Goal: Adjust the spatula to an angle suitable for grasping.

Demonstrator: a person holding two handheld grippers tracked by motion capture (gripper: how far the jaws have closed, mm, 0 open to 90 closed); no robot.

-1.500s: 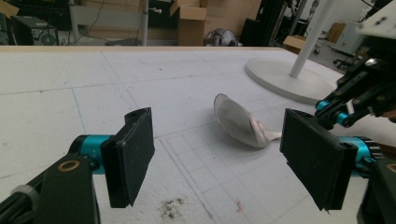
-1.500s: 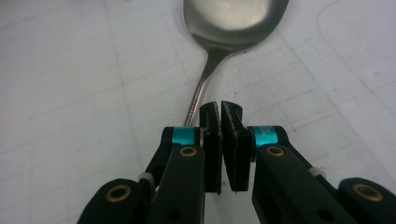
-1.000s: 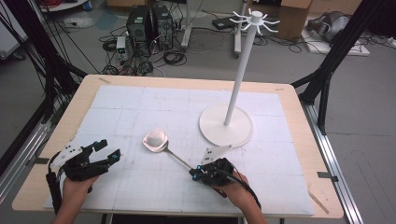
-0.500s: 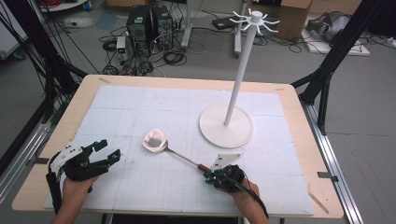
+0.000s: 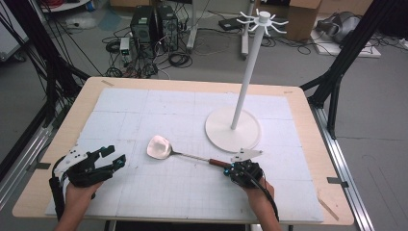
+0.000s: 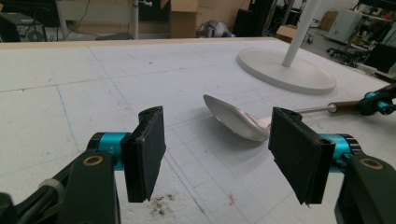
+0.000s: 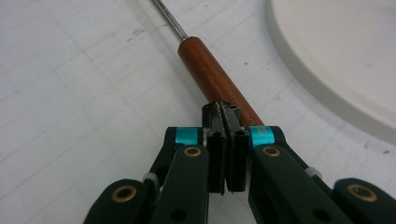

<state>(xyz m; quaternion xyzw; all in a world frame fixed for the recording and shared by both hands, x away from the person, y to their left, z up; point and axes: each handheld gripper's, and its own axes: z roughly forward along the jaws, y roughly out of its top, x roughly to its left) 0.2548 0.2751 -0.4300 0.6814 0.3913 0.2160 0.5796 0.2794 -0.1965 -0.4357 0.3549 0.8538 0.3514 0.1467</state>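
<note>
The right gripper [image 7: 226, 111] is keeping its jaws pressed together, pad against pad, with their tips sitting at the near end of the wooden handle [image 7: 211, 70]. Whether they are pinching the handle's very tip or merely resting on it cannot be told, as the tips are covering that end. The grip seems placed there so that the whole length of the serving spoon [image 5: 160, 147] is left free ahead of the hand. The spoon is lying flat on the white mat [image 5: 144, 106], bowl toward the left gripper [image 6: 219, 145] and handle pointing at the right hand, just in front of the round base of the hook stand [image 5: 233, 131].

The left gripper's jaws have just been closing a little, yet they are standing wide apart with nothing between them; the spoon bowl is lying well beyond them. That hand looks to be waiting in reserve.

The right hand is lying low, nearly level with the mat and aimed along the handle. The left forearm is resting near the table's front-left corner, gripper angled toward the spoon.
</note>
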